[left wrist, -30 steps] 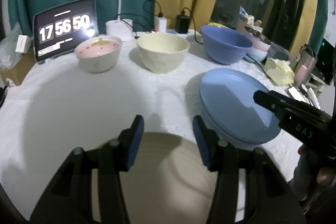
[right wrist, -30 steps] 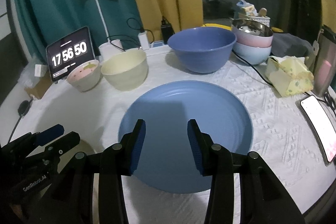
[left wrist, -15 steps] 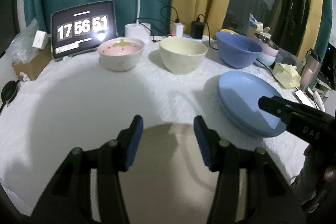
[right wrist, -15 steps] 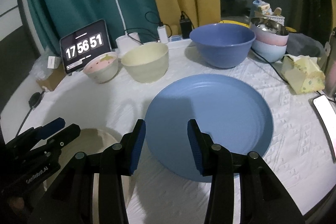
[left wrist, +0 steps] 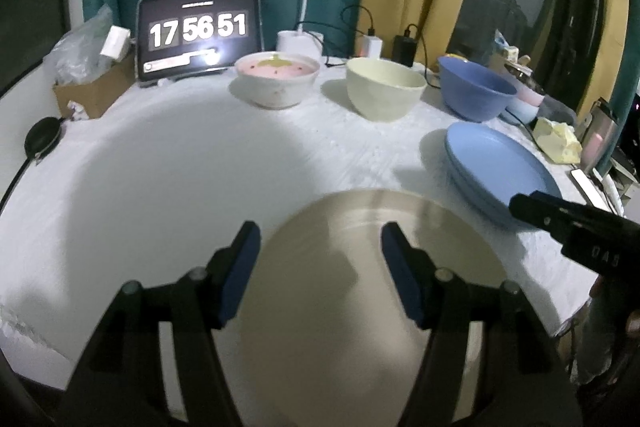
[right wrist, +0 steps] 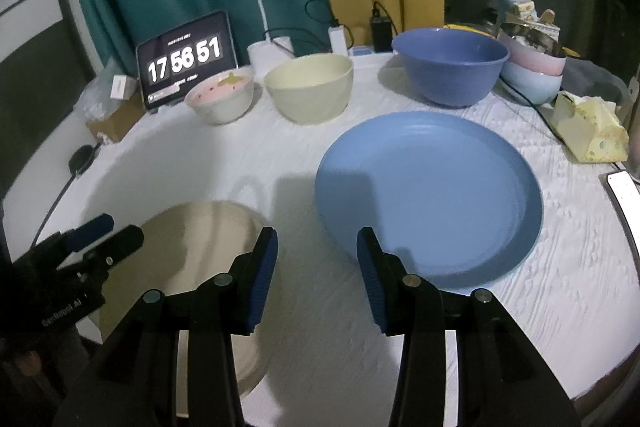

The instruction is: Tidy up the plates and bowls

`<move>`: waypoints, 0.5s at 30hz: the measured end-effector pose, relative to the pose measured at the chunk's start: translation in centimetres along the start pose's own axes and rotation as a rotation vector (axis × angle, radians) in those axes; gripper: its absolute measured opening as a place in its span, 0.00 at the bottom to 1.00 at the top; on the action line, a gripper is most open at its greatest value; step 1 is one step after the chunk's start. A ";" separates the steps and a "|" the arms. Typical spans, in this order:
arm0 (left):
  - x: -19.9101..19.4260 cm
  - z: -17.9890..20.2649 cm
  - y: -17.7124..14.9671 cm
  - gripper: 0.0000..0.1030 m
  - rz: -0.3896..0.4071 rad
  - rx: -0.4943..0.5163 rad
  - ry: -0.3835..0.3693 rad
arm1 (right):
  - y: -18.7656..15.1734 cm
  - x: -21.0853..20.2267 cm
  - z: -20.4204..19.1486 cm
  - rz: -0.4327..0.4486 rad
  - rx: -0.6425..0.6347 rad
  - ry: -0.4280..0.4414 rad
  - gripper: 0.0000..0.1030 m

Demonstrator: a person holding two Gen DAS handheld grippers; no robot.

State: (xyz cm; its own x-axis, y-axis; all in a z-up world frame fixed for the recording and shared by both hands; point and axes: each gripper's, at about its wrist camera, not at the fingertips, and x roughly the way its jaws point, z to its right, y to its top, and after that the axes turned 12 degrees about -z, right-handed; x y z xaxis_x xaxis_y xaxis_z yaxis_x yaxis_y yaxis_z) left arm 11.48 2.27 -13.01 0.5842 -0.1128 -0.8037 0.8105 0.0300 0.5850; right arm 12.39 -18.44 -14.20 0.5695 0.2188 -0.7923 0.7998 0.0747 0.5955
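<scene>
A beige plate [left wrist: 440,247] lies flat on the white tablecloth at the near edge. My left gripper [left wrist: 318,239] hovers over its left half, jaws opening, pads not touching it. A blue plate [right wrist: 428,195] rests to its right. My right gripper [right wrist: 316,243] stands open above the bare cloth between the two plates, holding nothing. Along the back sit a pink strawberry bowl [left wrist: 276,83], a cream bowl [left wrist: 384,95] and a big blue bowl [left wrist: 476,95]. The left gripper [right wrist: 108,231] also shows at the left edge of the right wrist view.
A tablet clock [left wrist: 198,31] and a desk lamp [left wrist: 304,39] with cables stand behind the bowls. Stacked pink and pale blue bowls [right wrist: 532,67], a yellow tissue pack [right wrist: 588,131] and a phone [right wrist: 624,191] crowd the right side. A cardboard box [left wrist: 92,91] sits far left.
Both grippers have drawn back and to the left. The blue plate now lies right of the right gripper's fingers instead of between them. The left jaws stand wider.
</scene>
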 end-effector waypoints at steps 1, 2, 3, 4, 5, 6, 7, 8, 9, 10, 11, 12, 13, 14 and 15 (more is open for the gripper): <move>0.0 -0.2 -0.2 0.63 -0.004 -0.002 0.004 | -0.2 0.0 -0.1 -0.004 -0.001 -0.001 0.43; 0.0 -0.4 -0.4 0.63 -0.010 -0.003 0.006 | -0.4 0.1 -0.3 -0.011 -0.003 0.001 0.43; 0.1 -0.6 -0.7 0.63 -0.014 -0.004 0.007 | -0.6 0.2 -0.5 -0.016 -0.003 0.008 0.42; 0.1 -0.7 -0.8 0.63 -0.018 -0.003 0.009 | -0.8 0.2 -0.6 -0.019 -0.004 0.014 0.42; 0.1 -0.7 -1.1 0.63 -0.020 -0.003 0.011 | -1.0 0.2 -0.9 -0.022 -0.009 0.020 0.42; 0.1 -0.8 -1.3 0.63 -0.027 -0.003 0.013 | -1.1 0.2 -1.1 -0.024 -0.014 0.020 0.42; 0.1 -0.9 -1.6 0.63 -0.034 -0.004 0.015 | -1.2 0.3 -1.4 -0.029 -0.020 0.021 0.42; 0.2 -1.0 -1.9 0.63 -0.041 -0.005 0.016 | -1.4 0.5 -1.6 -0.036 -0.024 0.024 0.42; 0.3 -1.1 -2.1 0.63 -0.049 -0.006 0.017 | -1.5 0.7 -1.7 -0.042 -0.028 0.026 0.42; 0.6 -1.2 -2.3 0.63 -0.060 -0.006 0.020 | -1.6 1.0 -1.9 -0.050 -0.032 0.028 0.42; 0.7 -1.2 -2.5 0.63 -0.067 -0.006 0.023 | -1.7 1.1 -2.0 -0.056 -0.035 0.028 0.42; 0.8 -1.3 -2.7 0.63 -0.074 -0.006 0.026 | -1.8 1.4 -2.1 -0.064 -0.038 0.027 0.42; 0.9 -1.3 -2.9 0.63 -0.081 -0.006 0.028 | -1.9 1.6 -2.1 -0.071 -0.039 0.029 0.42; 1.1 -1.4 -3.2 0.63 -0.089 -0.008 0.030 | -2.0 1.8 -2.2 -0.076 -0.040 0.030 0.42; 1.2 -1.4 -3.4 0.63 -0.095 -0.009 0.031 | -2.0 2.1 -2.2 -0.082 -0.041 0.032 0.42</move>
State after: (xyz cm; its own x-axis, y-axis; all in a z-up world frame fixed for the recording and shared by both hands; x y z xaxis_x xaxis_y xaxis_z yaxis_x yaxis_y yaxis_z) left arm 9.50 3.40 -16.13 0.5056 -0.0843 -0.8587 0.8626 0.0292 0.5050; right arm 11.51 -16.00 -16.75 0.4954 0.2408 -0.8346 0.8349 0.1332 0.5340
